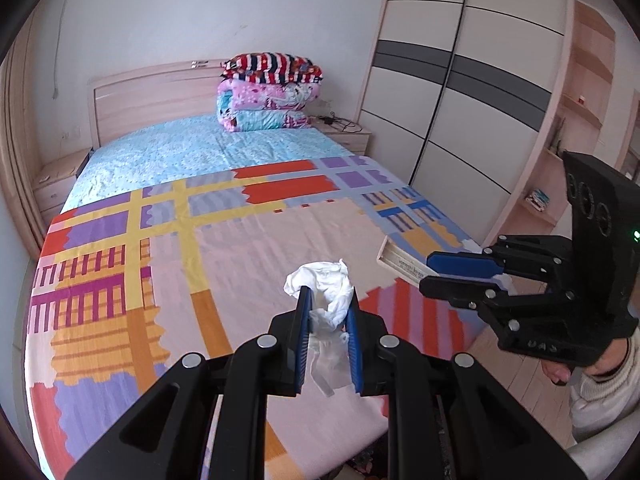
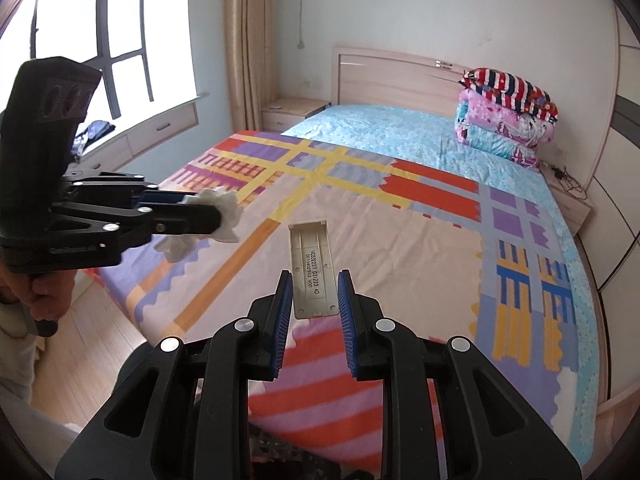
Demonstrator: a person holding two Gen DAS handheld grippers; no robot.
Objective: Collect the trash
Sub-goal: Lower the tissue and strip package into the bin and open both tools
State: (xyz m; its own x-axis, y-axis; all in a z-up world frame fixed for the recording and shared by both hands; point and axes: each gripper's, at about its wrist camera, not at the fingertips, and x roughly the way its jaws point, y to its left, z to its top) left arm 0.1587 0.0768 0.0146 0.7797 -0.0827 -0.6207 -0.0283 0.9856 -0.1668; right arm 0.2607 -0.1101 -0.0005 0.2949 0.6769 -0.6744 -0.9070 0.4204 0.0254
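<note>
Broadly, the bed (image 1: 248, 240) fills both views, its patchwork cover (image 2: 400, 248) spread over the near half and a stack of folded quilts (image 1: 270, 92) up at twelve o'clock by the headboard. A tall wardrobe (image 1: 460, 80) stands at two o'clock in the left wrist view; a window (image 2: 92, 40) glows at ten o'clock in the right wrist view.

Both pieces of trash are off the bed and in the air — each in its own claw. The left claw (image 1: 327, 316) is clamped on a crumpled white tissue (image 1: 324, 284), which bulges out past the tips and hangs below the pads. The right claw (image 2: 314, 300) pinches a flat grey plastic cover (image 2: 309, 256) by its near end, the printed label facing up and the far end sticking out toward twelve o'clock.

The step in hand looks like carrying both to a bin, which no view shows. To do it well, keep both grips firm — the cover is held only at one end and could pivot or slide, so move it smoothly and keep it level. The tissue's loose tail could snag, so carry it clear of the bed edge.
</note>
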